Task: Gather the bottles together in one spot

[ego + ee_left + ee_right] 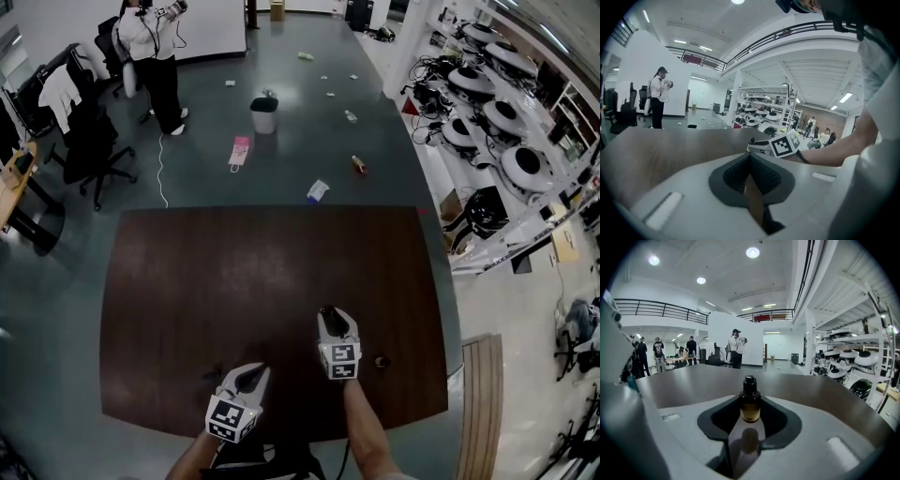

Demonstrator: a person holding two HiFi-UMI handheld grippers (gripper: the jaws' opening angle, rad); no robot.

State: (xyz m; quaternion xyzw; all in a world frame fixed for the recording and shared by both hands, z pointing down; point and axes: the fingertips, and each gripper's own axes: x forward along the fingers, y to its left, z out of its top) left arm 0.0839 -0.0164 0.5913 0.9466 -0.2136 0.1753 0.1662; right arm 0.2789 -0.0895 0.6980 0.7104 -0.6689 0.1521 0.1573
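Dark table [234, 281], right tool [330, 315] gripping amber bottle [750, 408], label unreadable, left tool [252, 372] closed.

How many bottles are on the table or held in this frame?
1 for certain: a small dark bottle clamped in the right hand-held gripper. A tiny dark object on the table beside it may be another; too small to tell.

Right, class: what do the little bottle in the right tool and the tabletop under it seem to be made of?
The bottle is probably dark amber glass, judging by its brown-tinted body with a slight sheen. Its cap looks like black plastic. The tabletop is dark brown wood or a wood-look laminate, fairly matte with faint grain streaks. Which of the two it is cannot be told.
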